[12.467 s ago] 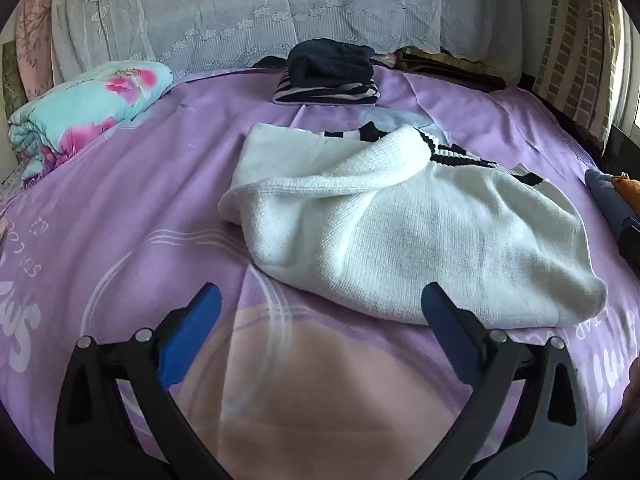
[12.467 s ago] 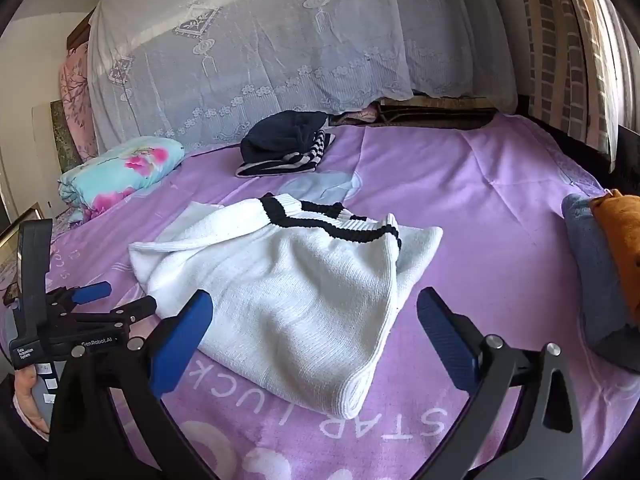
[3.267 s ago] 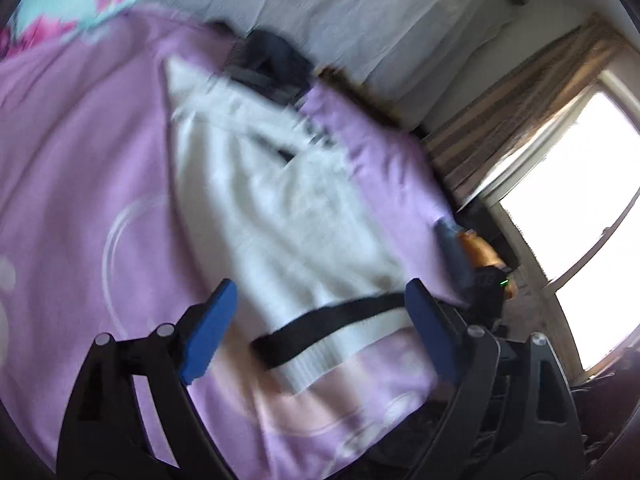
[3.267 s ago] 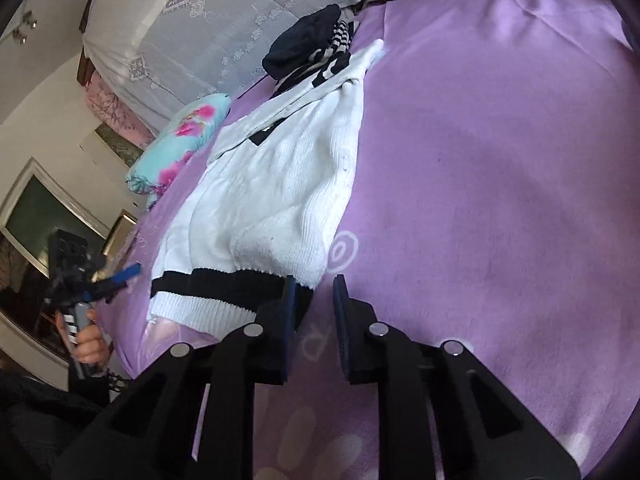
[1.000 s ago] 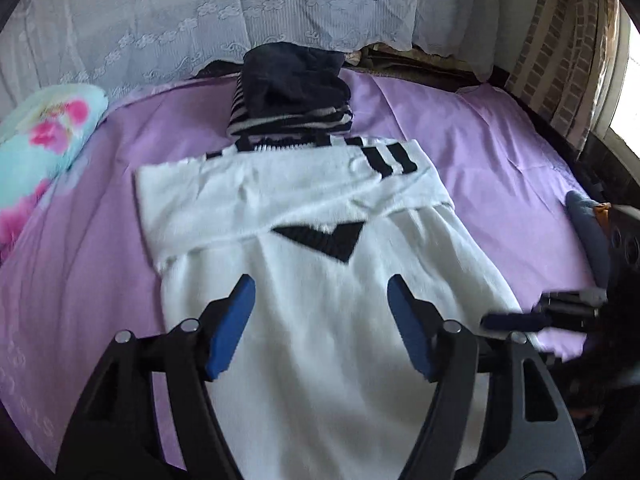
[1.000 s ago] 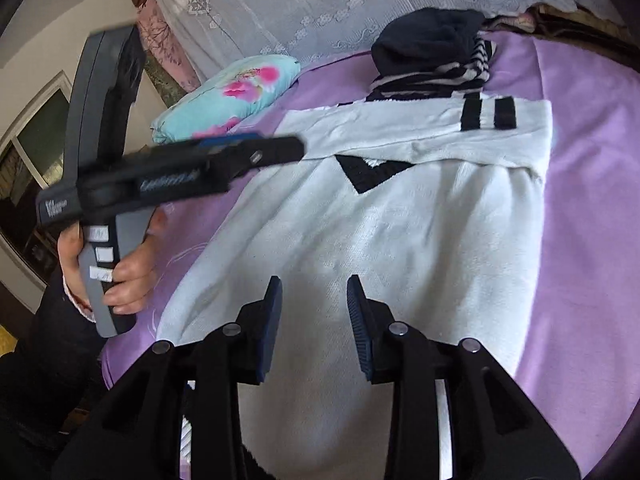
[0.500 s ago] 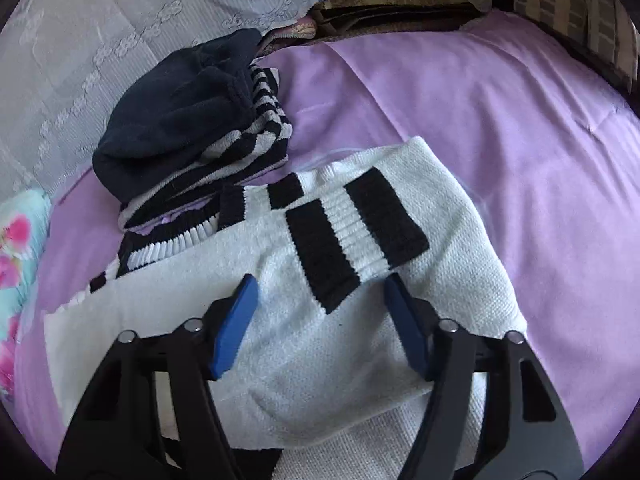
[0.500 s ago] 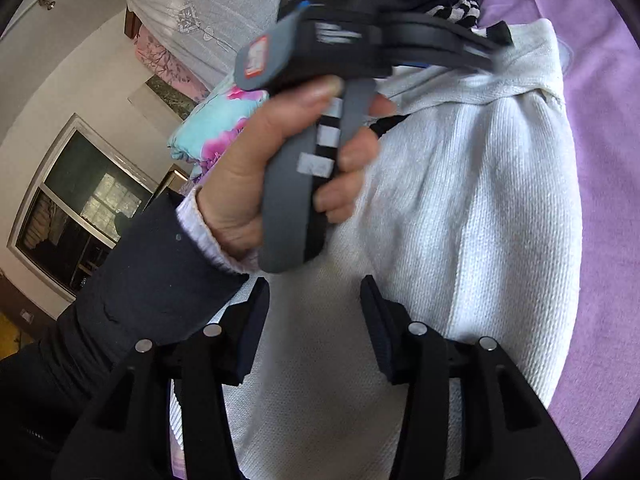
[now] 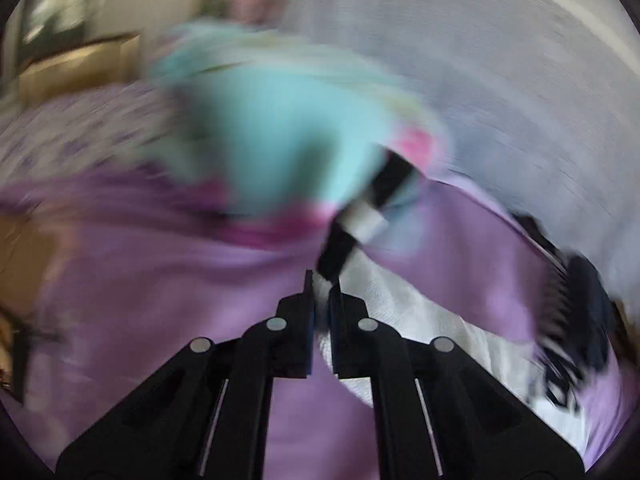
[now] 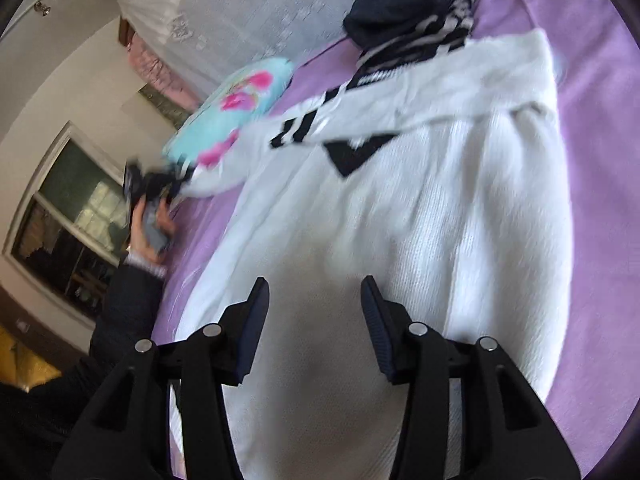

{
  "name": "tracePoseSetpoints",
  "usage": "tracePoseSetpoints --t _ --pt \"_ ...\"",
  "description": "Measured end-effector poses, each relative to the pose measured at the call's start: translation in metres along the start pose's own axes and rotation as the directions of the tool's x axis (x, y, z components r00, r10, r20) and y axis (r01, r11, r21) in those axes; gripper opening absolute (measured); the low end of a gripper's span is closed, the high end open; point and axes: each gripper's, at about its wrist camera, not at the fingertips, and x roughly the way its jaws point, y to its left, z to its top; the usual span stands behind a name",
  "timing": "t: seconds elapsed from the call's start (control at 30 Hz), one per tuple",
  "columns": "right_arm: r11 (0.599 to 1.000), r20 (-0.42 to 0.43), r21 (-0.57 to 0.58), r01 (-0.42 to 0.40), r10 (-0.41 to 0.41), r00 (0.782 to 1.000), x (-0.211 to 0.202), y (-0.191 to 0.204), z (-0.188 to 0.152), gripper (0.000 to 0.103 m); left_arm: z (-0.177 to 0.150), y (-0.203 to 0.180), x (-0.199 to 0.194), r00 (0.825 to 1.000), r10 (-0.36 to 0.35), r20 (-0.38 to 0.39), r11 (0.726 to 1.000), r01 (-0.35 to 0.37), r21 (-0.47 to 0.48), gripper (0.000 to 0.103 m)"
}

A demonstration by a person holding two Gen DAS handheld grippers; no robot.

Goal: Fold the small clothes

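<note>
Your left gripper (image 9: 322, 280) is pinched on the striped cuff (image 9: 360, 216) of the white sweater (image 10: 420, 220), whose sleeve is drawn out to the side over the purple bed (image 10: 600, 80). The body lies flat under your right gripper (image 10: 314, 292), which hangs spread and empty above the lower part. Carry the cuff across the chest in one low, steady arc; the left view is blurred, so slow down. Lay the sleeve level below the black V-neck (image 10: 356, 152), clear of the floral quilt (image 10: 240, 100).
</note>
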Motion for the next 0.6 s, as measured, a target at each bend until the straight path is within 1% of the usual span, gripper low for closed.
tracePoseSetpoints --t 0.03,0.07,0.1,0.13,0.17,0.2,0.23,0.27,0.3,0.33,0.4,0.43,0.47,0.5,0.53,0.57,0.6 --pt "0.999 0.012 -0.036 0.034 -0.034 0.999 0.003 0.01 0.012 0.051 0.001 0.027 0.008 0.999 -0.014 -0.031 0.998 0.013 -0.06 0.007" --pt "0.993 0.016 -0.078 0.085 -0.084 0.996 0.011 0.021 0.025 0.051 -0.006 0.053 0.019 0.992 -0.098 -0.082 0.988 0.087 -0.128 0.008" --pt "0.983 0.018 -0.128 0.133 -0.132 0.991 0.023 0.033 0.038 0.051 -0.014 0.063 0.027 0.985 -0.133 -0.11 0.98 0.114 -0.162 0.009" --pt "0.97 0.017 -0.177 0.164 -0.163 0.986 0.036 0.043 0.049 0.051 -0.022 0.066 0.033 0.982 -0.128 -0.139 0.979 0.103 -0.174 0.01" --pt "0.943 0.013 -0.26 0.206 -0.21 0.978 0.059 0.061 0.062 0.051 -0.026 0.063 0.039 0.98 -0.105 -0.168 0.983 0.076 -0.17 0.011" --pt "0.914 0.019 -0.321 0.247 -0.255 0.967 0.076 0.072 0.068 0.051 -0.026 0.052 0.039 0.982 -0.078 -0.17 0.989 0.055 -0.136 0.022" --pt "0.863 0.033 -0.403 0.306 -0.32 0.947 0.101 0.087 0.076 0.051 -0.027 0.04 0.035 0.984 -0.079 -0.159 0.994 0.066 -0.087 0.05" --pt "0.816 0.045 -0.465 0.343 -0.365 0.93 0.124 0.093 0.08 0.051 -0.029 0.026 0.03 0.984 -0.092 -0.15 0.996 0.089 -0.032 0.067" --pt "0.772 0.048 -0.518 0.369 -0.404 0.914 0.145 0.099 0.082 0.051 -0.032 0.016 0.025 0.987 -0.089 -0.133 0.996 0.091 0.003 0.084" --pt "0.732 0.041 -0.562 0.386 -0.442 0.896 0.17 0.103 0.085 0.051 -0.036 0.007 0.02 0.991 -0.075 -0.107 0.996 0.079 0.035 0.084" --pt "0.7 0.023 -0.59 0.402 -0.483 0.875 0.203 0.1 0.088 0.051 -0.041 -0.016 0.014 0.995 -0.052 -0.081 0.989 0.063 0.134 0.084" --pt "0.69 0.036 -0.591 0.418 -0.495 0.868 0.21 0.095 0.089 0.047 -0.044 -0.021 0.012 0.996 -0.049 -0.076 0.985 0.06 0.163 0.085" --pt "0.703 0.052 -0.561 0.437 -0.498 0.866 0.209 0.088 0.094 0.026 -0.045 -0.027 0.012 0.996 -0.046 -0.073 0.982 0.058 0.179 0.085" --pt "0.749 0.048 -0.499 0.436 -0.478 0.877 0.199 0.078 0.103 0.006 -0.046 -0.027 0.01 0.996 -0.052 -0.073 0.981 0.064 0.183 0.087" --pt "0.807 0.043 -0.433 0.403 -0.428 0.903 0.184 0.069 0.111 0.0 -0.046 -0.026 0.009 0.995 -0.064 -0.078 0.981 0.077 0.179 0.09" --pt "0.829 0.097 -0.36 0.427 -0.422 0.901 0.159 0.057 0.12 0.0 -0.046 -0.021 0.008 0.994 -0.07 -0.081 0.982 0.083 0.171 0.09" --pt "0.828 0.161 -0.315 0.464 -0.435 0.886 0.131 0.046 0.126 0.0 -0.043 -0.013 0.009 0.993 -0.074 -0.087 0.984 0.087 0.157 0.091"
